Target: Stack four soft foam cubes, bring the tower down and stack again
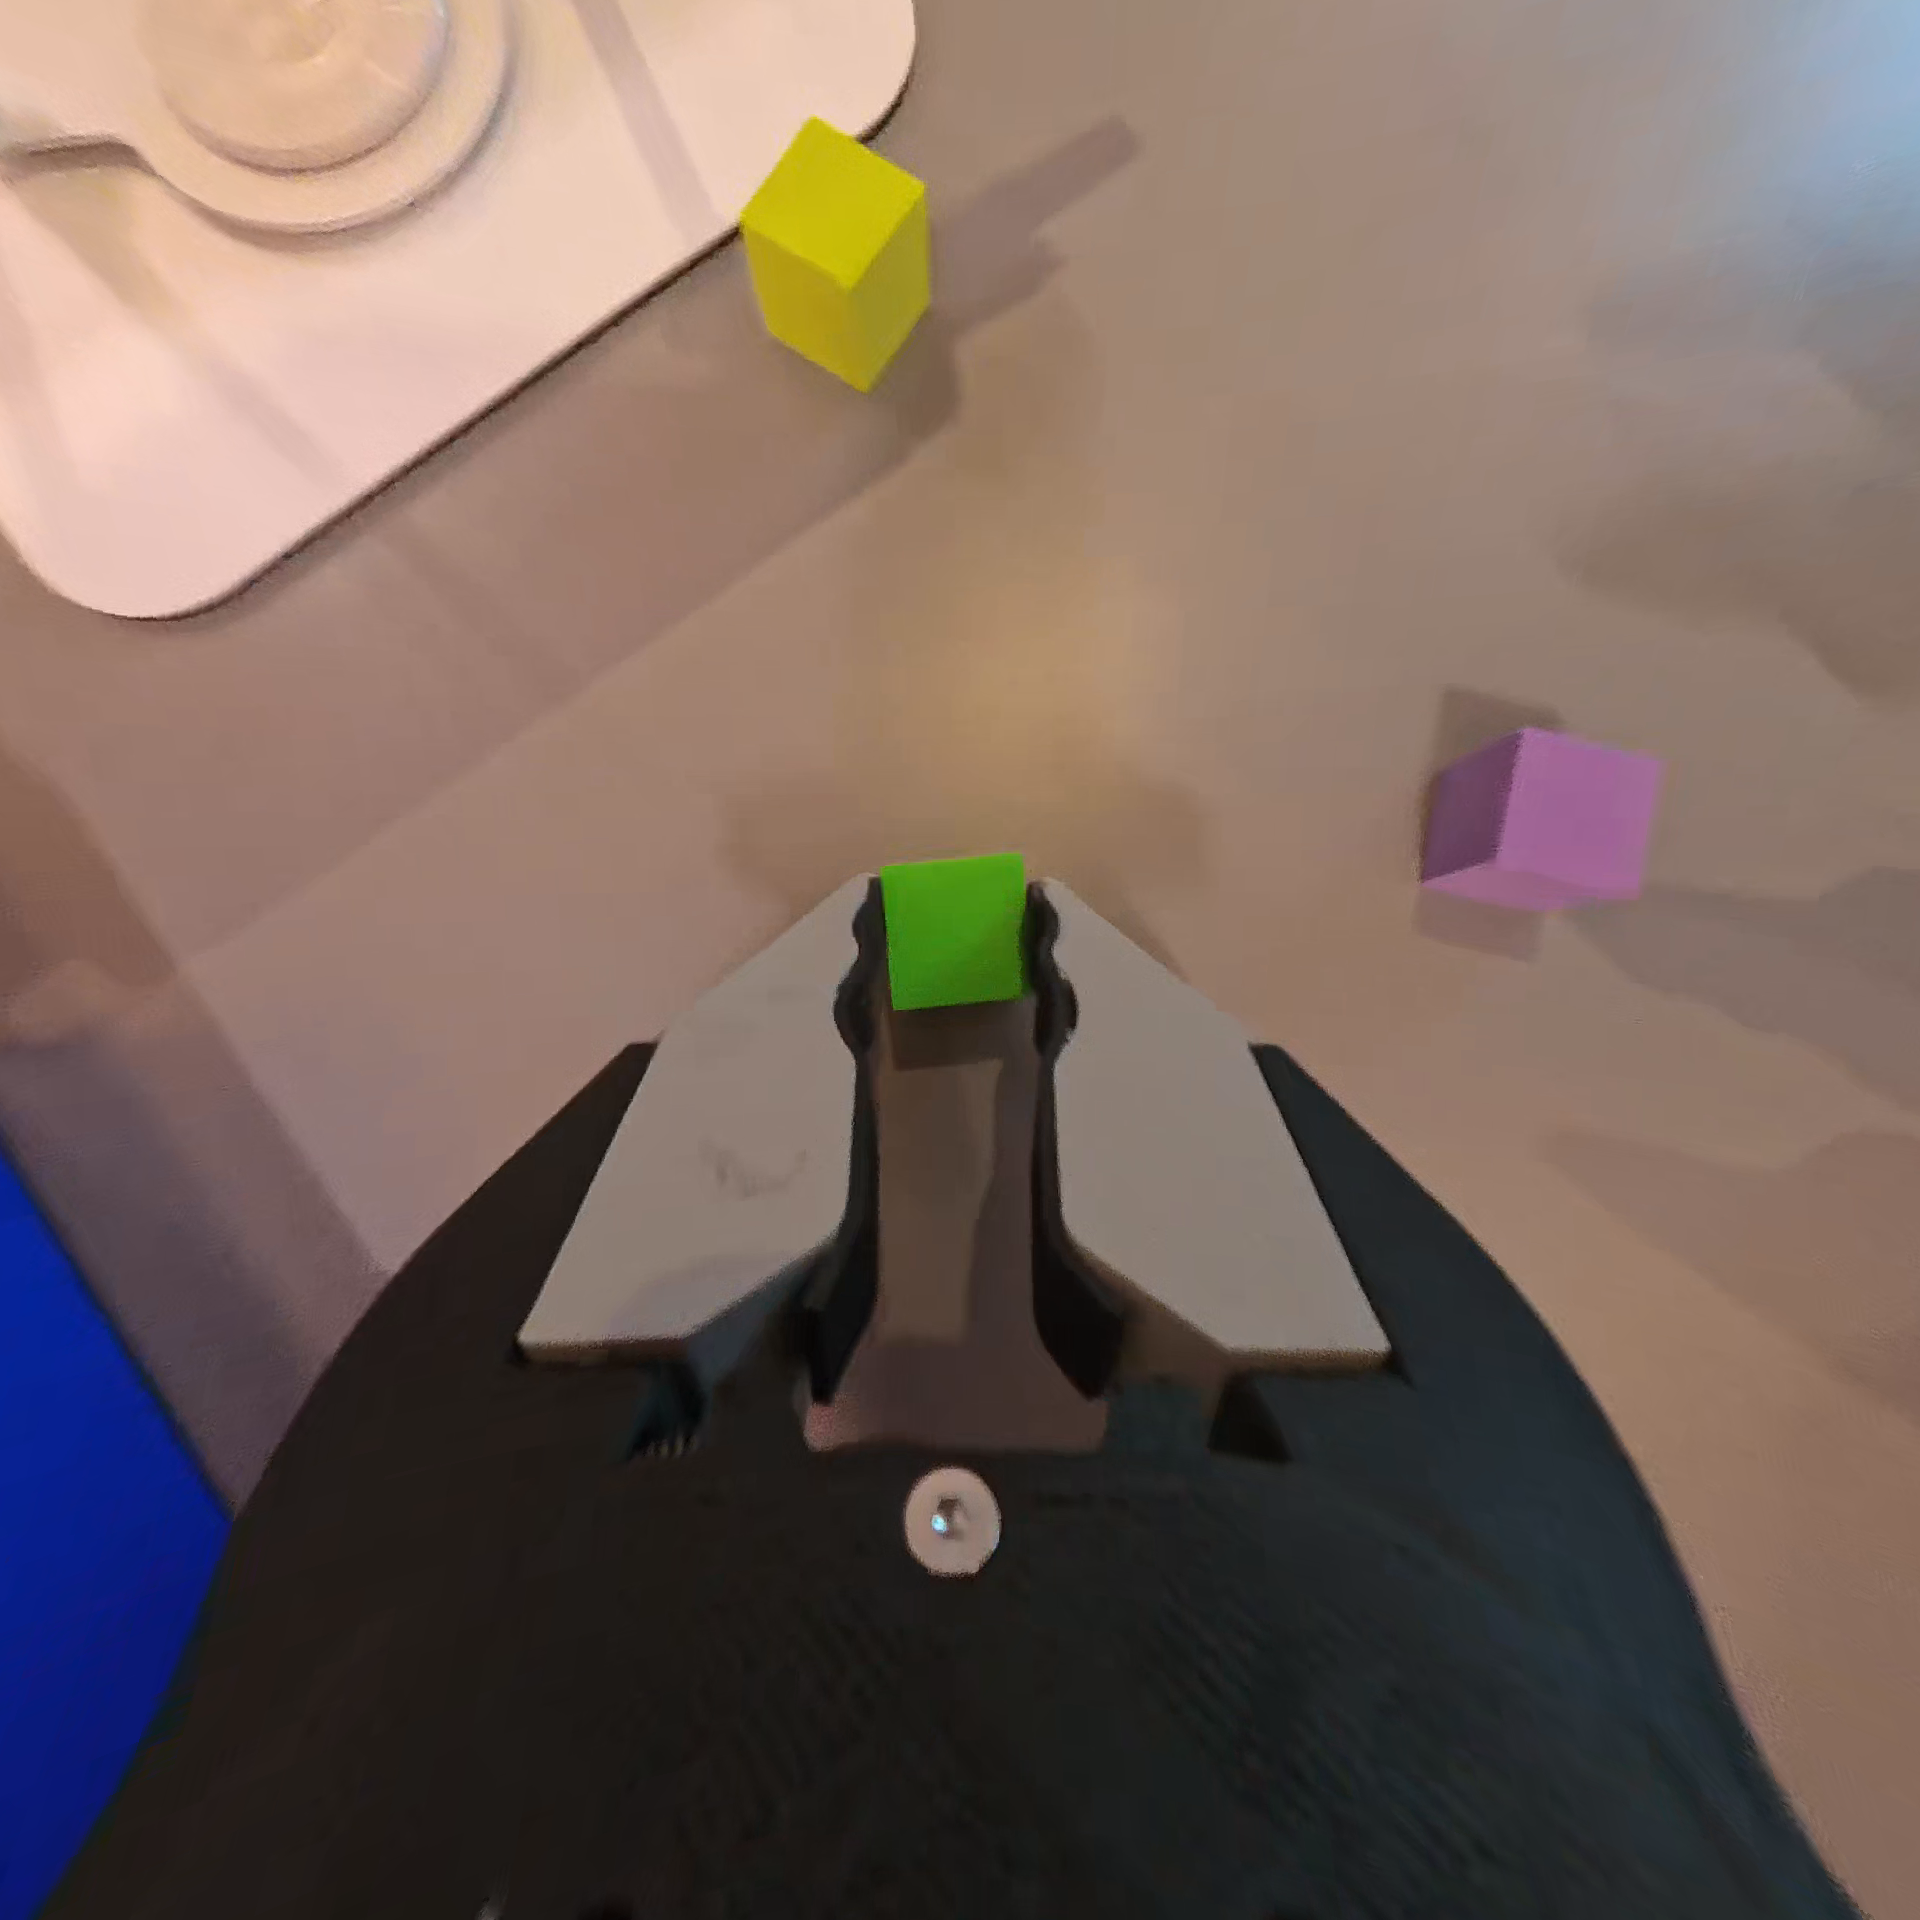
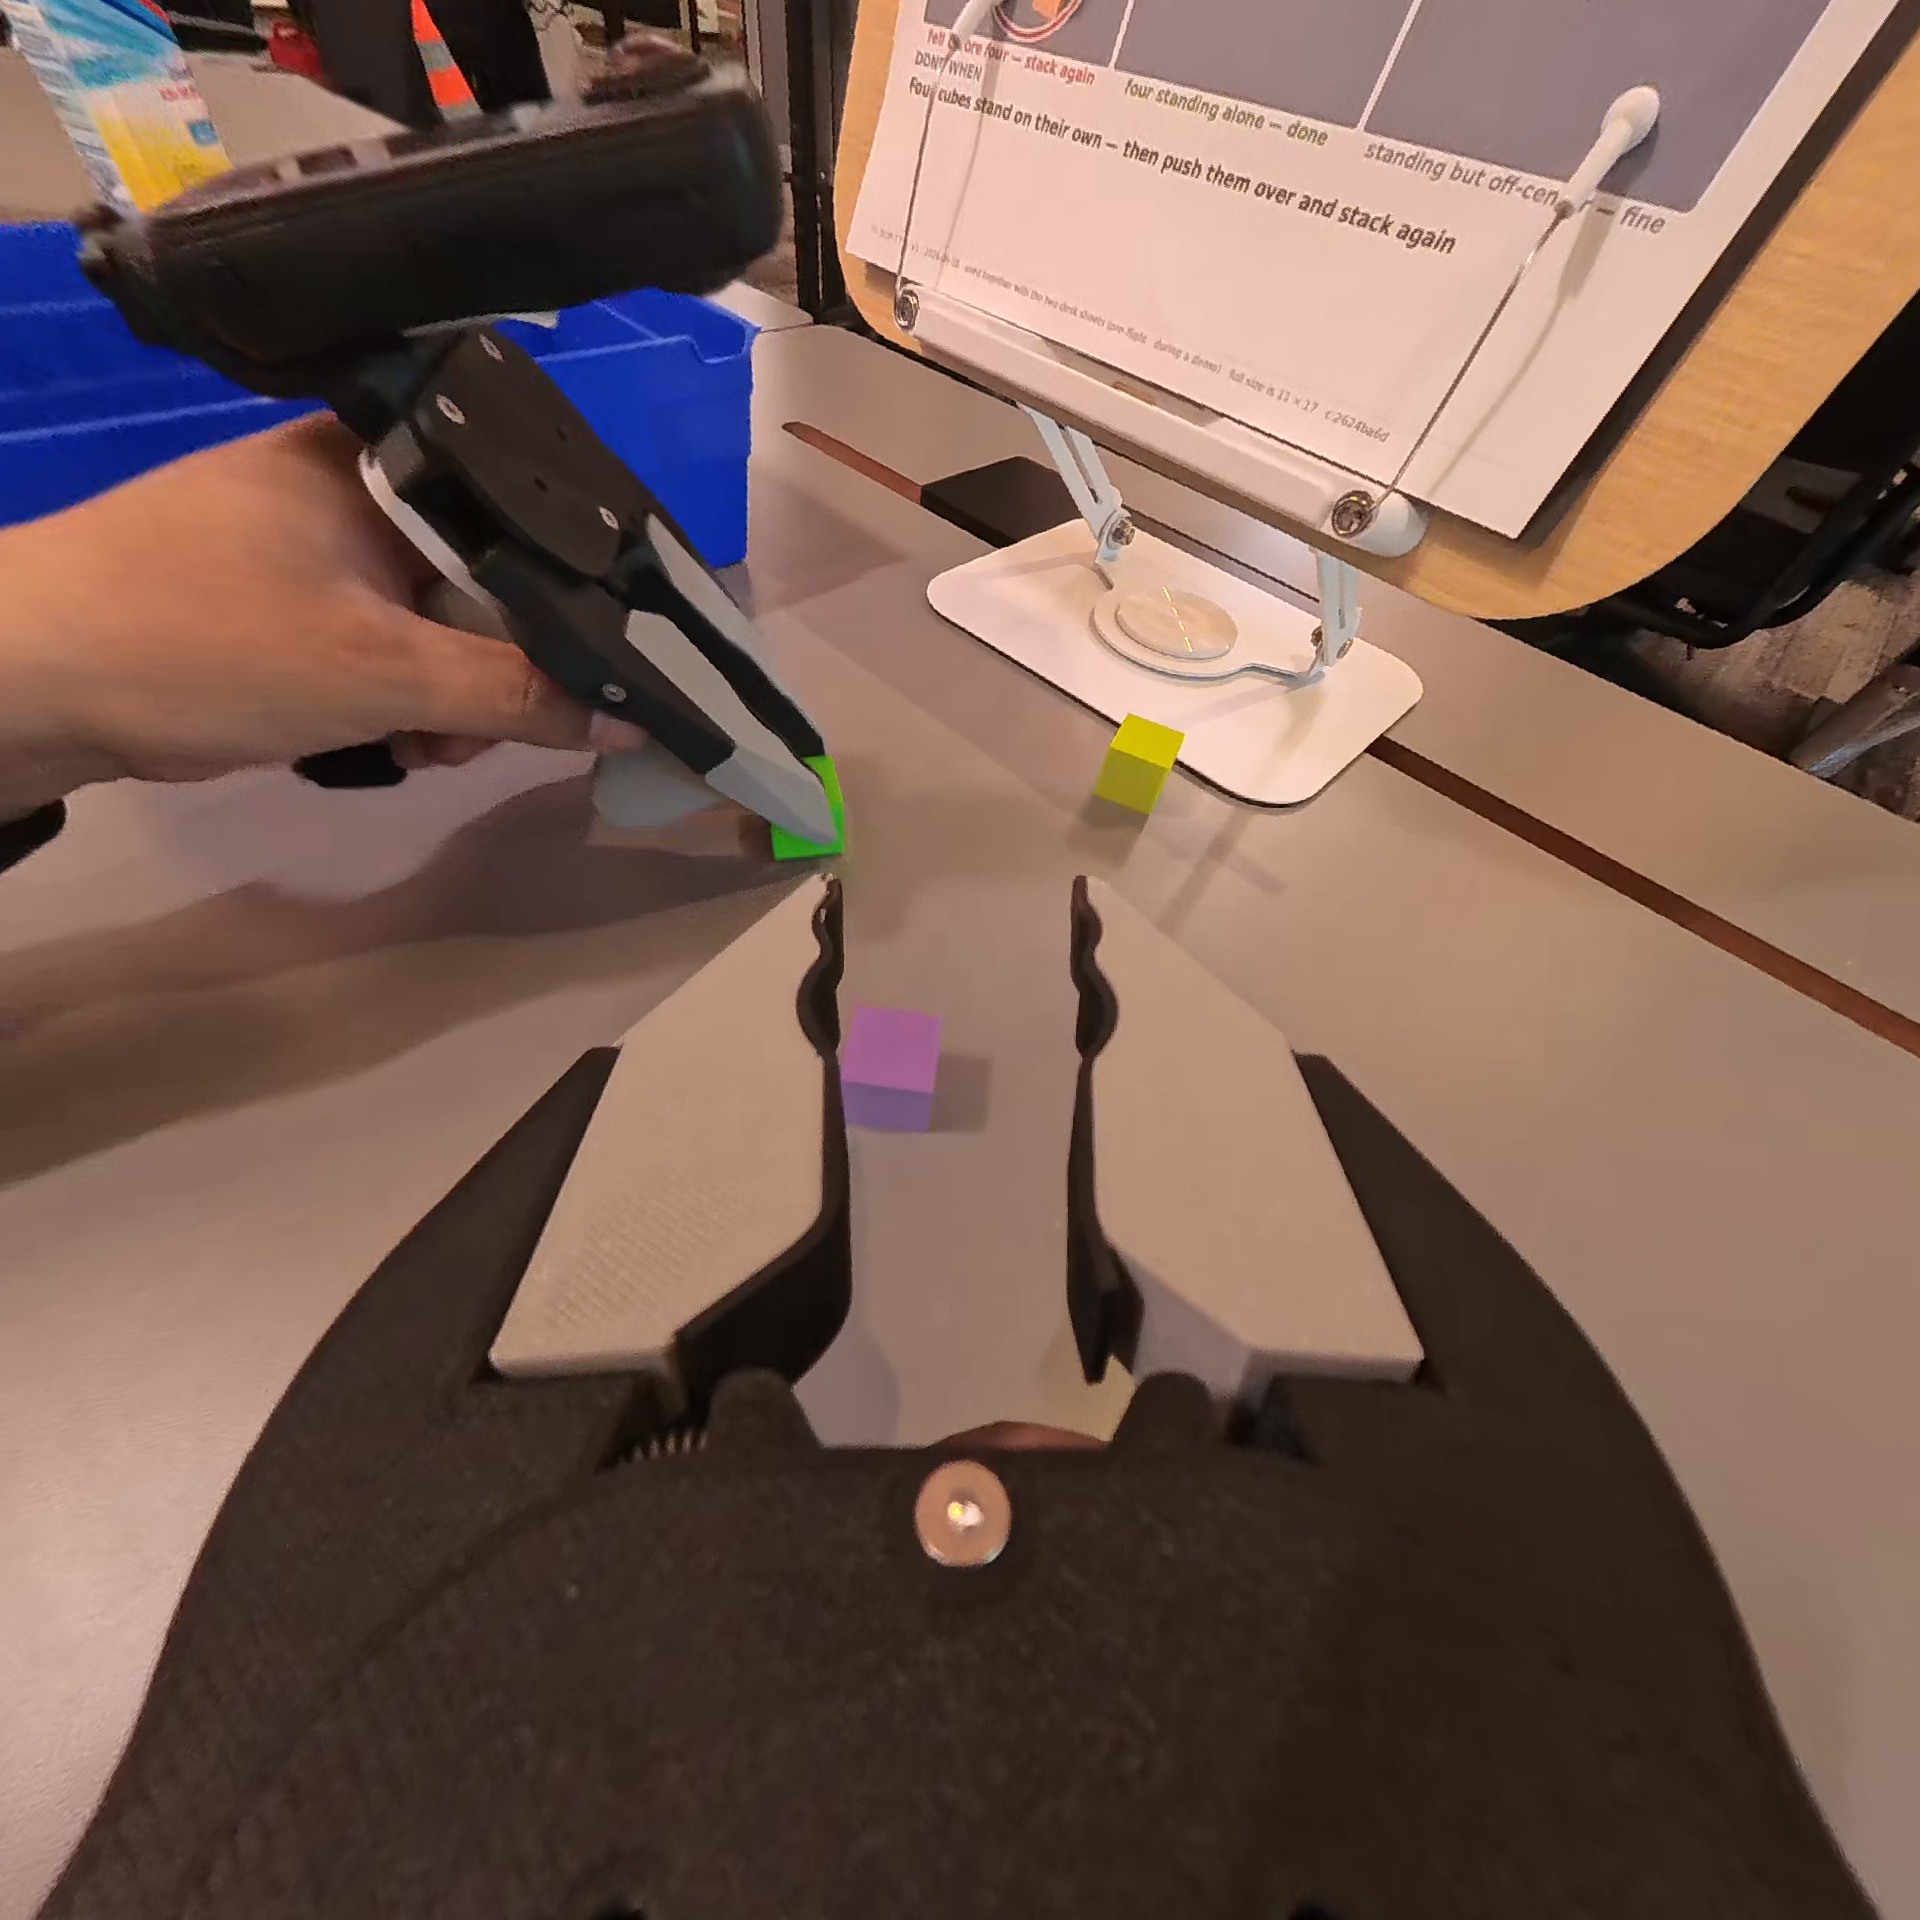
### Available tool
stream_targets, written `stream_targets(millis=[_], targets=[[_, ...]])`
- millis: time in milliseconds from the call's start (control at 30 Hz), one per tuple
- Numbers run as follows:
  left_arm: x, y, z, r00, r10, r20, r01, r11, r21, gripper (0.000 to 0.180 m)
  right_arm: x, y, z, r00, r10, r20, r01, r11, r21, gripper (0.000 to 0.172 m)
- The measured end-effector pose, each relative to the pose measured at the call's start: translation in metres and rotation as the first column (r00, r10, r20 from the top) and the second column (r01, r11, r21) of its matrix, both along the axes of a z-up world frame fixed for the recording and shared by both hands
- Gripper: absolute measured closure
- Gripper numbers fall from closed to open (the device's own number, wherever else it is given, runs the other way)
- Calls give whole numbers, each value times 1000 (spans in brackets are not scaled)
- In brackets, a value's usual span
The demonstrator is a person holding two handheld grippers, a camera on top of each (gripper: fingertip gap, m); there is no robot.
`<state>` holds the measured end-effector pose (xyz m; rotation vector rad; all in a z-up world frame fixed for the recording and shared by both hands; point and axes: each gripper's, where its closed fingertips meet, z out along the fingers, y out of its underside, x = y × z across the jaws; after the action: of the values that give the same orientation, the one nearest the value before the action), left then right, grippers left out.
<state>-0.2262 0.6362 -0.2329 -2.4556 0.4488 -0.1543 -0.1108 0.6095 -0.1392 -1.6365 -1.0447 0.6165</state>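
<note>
Clearly, printed writing showed on the white sheet (image 2: 1247, 208) clipped to a wooden-edged board on a white stand (image 2: 1174, 634) at the back of the worktop (image 2: 1455, 1039), and on a blue and yellow carton (image 2: 114, 104) at the far left; we leave the words aside. We saw no brand marks on the cubes or on either tool.

We saw the left hand-held gripper (image 1: 954, 930) angled steeply down toward the worktop, a person's hand (image 2: 239, 623) wrapped round its grip from the left. Its jaws were closed on the green cube (image 1: 951, 930), both dark pads pressed against the cube's sides. In the right wrist view the cube's lower edge sat at the worktop surface; we could not tell whether it was lifted.

We saw the right hand-held gripper (image 2: 954, 894) held lower and more level, pointing toward the stand, its jaws standing apart with nothing gripped. The purple cube (image 2: 891, 1065) lay on the worktop below and between its fingers, close to the left finger, with no pad pressing on it.

The yellow cube (image 2: 1138, 764) stood on the worktop just beside the front edge of the stand's base, well apart from the others. We found only three cubes in view, none stacked. A blue bin (image 2: 644, 416) stood behind the left hand-held gripper.
</note>
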Motion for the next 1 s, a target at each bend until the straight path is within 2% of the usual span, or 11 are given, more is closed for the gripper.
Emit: stream_targets(millis=[67, 167, 233, 300, 400, 500, 600, 667, 833, 933, 1000], targets=[[-7, -5, 23, 1000, 4, -21, -3, 998, 63, 156, 0, -1, 0, 1000, 1, 2, -1, 1000, 3, 131], [-28, -22, 106, 997, 50, -54, -32, 954, 297, 156, -1, -1, 0, 1000, 3, 2, -3, 1000, 3, 131], [-60, -46, 161, 987, 124, -100, -71, 907, 415, 155, -2, -1, -2, 1000, 5, 6, -5, 1000, -1, 131], [-107, -72, 186, 962, 221, -158, -137, 897, 421, 155, -3, -2, -4, 1000, 8, 14, -8, 1000, -3, 131], [-180, -101, 171, 924, 342, -172, -274, 905, 326, 155, -5, -4, -7, 1000, 15, 25, -15, 1000, 0, 131], [-225, -122, 113, 914, 385, -127, -368, 920, 134, 155, -6, -5, -6, 999, 15, 29, -15, 1000, 9, 131], [-254, -134, 69, 890, 441, -115, -439, 898, 38, 153, -6, -5, -6, 1000, 12, 25, -13, 1000, 8, 131], [-256, -133, 60, 885, 460, -70, -461, 887, 4, 126, -5, -4, -6, 1000, 9, 21, -9, 1000, 4, 131], [-202, -102, 109, 933, 359, -8, -353, 922, 158, 118, -2, 0, -4, 1000, 0, 14, 0, 1000, -1, 131], [-113, -82, 136, 985, 156, 71, -169, 954, 247, 125, 2, 2, 1, 1000, -10, 2, 10, 1000, 8, 131], [-51, -73, 130, 997, 8, 76, -27, 969, 248, 124, 5, 4, 5, 1000, -18, -14, 18, 1000, 8, 131]])
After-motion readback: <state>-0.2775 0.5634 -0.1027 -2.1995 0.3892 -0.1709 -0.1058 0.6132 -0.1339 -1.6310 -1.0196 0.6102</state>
